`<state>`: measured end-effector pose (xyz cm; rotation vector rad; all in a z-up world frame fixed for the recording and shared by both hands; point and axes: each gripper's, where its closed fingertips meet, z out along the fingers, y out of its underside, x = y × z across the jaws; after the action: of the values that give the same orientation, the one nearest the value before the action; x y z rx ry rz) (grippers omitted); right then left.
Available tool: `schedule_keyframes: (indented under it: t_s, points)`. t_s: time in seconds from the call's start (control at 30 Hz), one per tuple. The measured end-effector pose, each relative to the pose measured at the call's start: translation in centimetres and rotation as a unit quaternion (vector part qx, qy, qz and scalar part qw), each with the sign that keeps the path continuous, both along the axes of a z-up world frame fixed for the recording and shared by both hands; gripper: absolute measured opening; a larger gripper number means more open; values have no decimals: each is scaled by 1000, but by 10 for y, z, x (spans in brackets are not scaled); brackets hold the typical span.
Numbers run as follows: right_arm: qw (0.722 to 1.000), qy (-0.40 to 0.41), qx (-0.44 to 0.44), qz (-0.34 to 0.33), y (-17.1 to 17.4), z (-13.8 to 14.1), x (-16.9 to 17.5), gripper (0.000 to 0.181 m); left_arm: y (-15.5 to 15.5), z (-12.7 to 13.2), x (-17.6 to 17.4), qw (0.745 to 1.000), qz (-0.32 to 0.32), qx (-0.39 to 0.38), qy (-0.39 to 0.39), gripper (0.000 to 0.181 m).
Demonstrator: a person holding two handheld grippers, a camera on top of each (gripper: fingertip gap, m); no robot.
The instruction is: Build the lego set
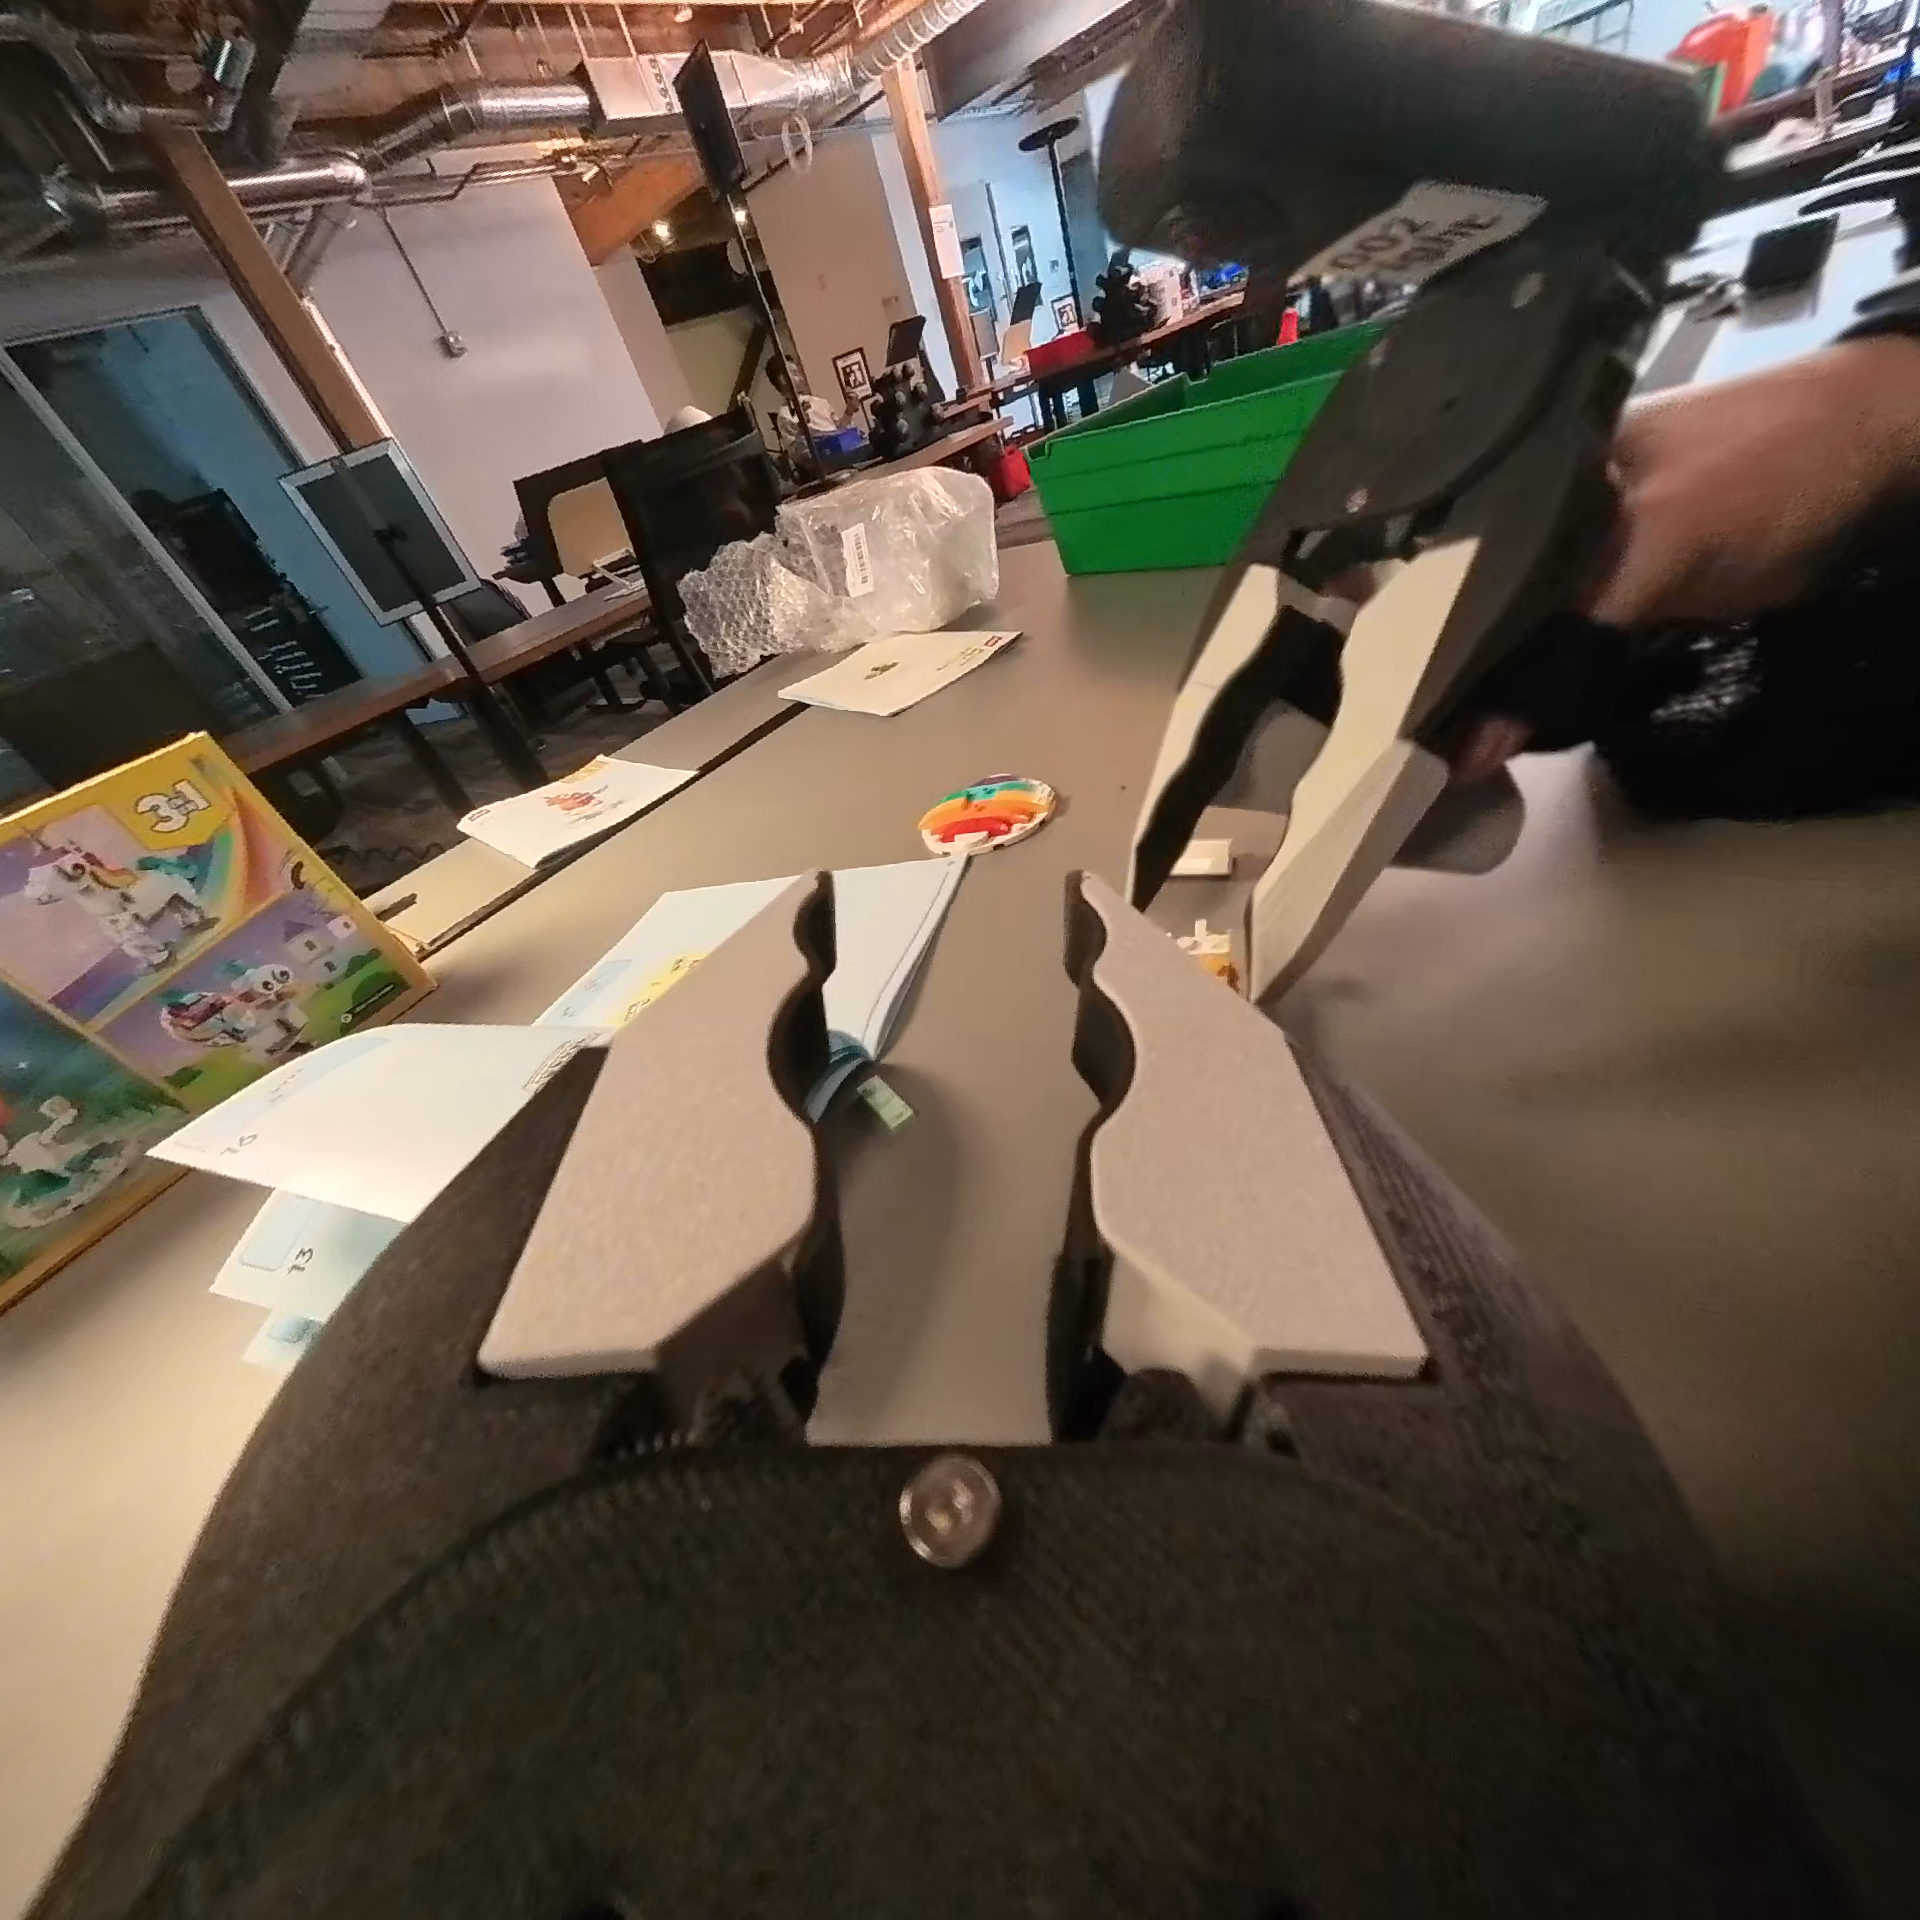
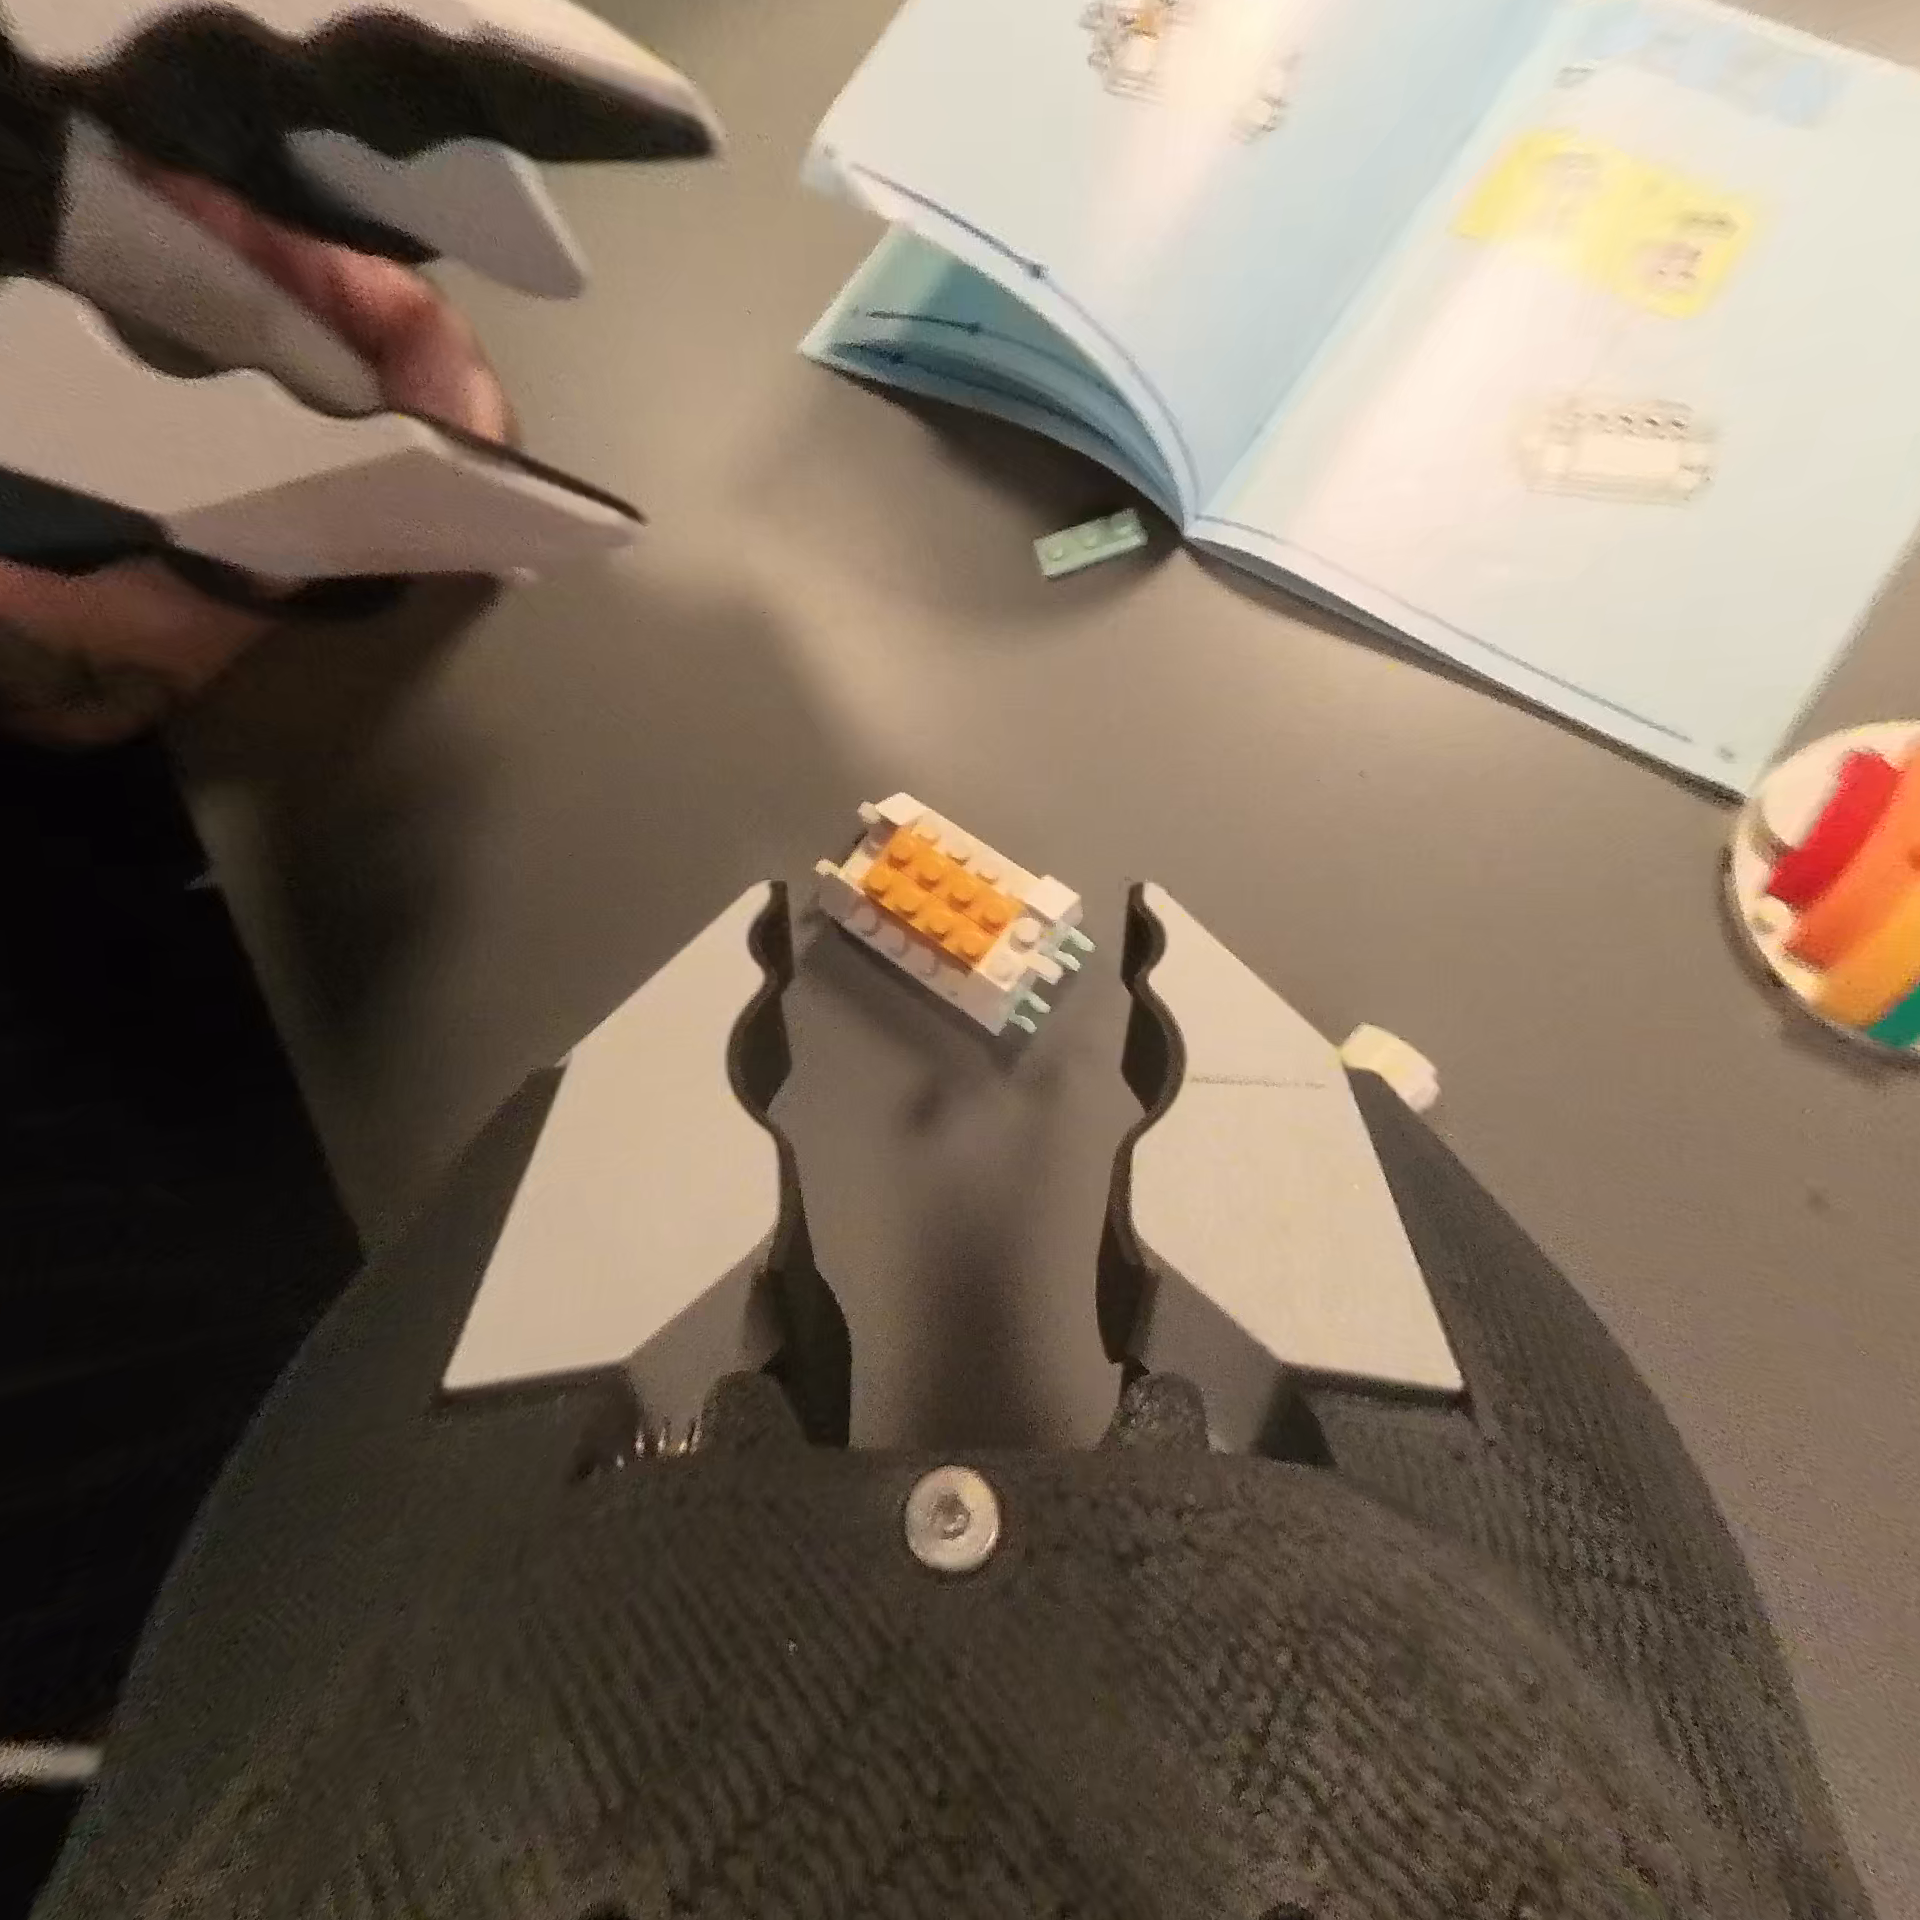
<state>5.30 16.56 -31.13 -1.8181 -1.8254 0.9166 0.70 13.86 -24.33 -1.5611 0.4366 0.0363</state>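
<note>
A small white and orange lego assembly [image 2: 951,909] with pale green pins lies on the grey table, just beyond my right gripper [image 2: 951,896], which is open and empty above it. It shows partly in the left wrist view [image 1: 1210,951], behind my left finger. My left gripper [image 1: 948,899] is open and empty, low over the table; it shows at the upper left of the right wrist view [image 2: 623,332]. A small pale green plate [image 2: 1091,542] lies by the open instruction booklet [image 2: 1455,364]. A white piece [image 2: 1392,1062] lies right of my right finger.
A round plate with rainbow lego arcs [image 1: 987,814] sits past the booklet [image 1: 727,966]. The lego box [image 1: 156,987] stands at the left. Further booklets [image 1: 899,673], a bubble-wrap bag [image 1: 852,566] and green bins [image 1: 1174,478] lie farther back. A hand [image 1: 1745,488] holds the right gripper [image 1: 1205,935]. About 9 cm separates my right fingertips from the small pale green plate [image 2: 1091,542]. It turns up in the left wrist view [image 1: 886,1094] as well.
</note>
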Motion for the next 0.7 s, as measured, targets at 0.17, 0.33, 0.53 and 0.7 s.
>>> schedule_keyframes:
  t_s: [0.17,0.33,0.53,0.7]
  points:
    - [995,4,43,-85,7,-10,5,41,-1,3,1,1000,-5,4,-12,43]
    - [992,7,50,-113,11,-13,13,21,-2,3,3,1000,-10,3,-13,43]
    - [992,5,55,-115,13,-14,15,8,-2,2,2,1000,-8,1,-10,43]
    - [994,19,-5,-104,14,-9,11,8,-3,-10,14,998,-39,-17,46,58]
